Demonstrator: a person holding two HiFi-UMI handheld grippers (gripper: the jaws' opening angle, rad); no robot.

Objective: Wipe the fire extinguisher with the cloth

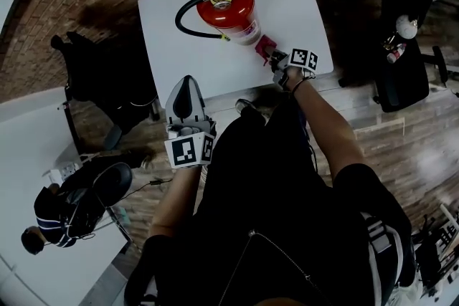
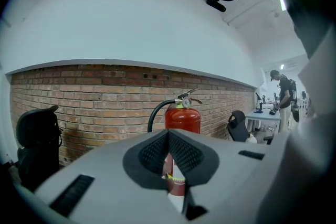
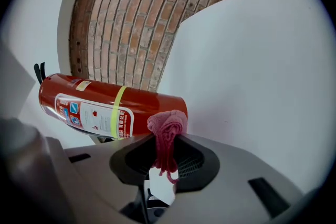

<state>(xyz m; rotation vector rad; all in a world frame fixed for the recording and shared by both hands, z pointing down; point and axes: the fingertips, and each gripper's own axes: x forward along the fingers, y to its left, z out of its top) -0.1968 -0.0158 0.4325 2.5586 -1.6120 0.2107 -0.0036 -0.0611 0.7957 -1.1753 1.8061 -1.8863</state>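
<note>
Pinching cloth (image 3: 168,126), right hand-held gripper (image 3: 166,150) sits beside fire extinguisher (image 3: 100,105); left hand-held gripper (image 2: 169,138) closed.

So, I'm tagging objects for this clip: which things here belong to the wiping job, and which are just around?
Job:
fire extinguisher, upright on the white table
red cloth, clamped in the right gripper near the extinguisher's base

Just around:
left black chair
right black chair
person at another table
left gripper, shut, empty
</note>
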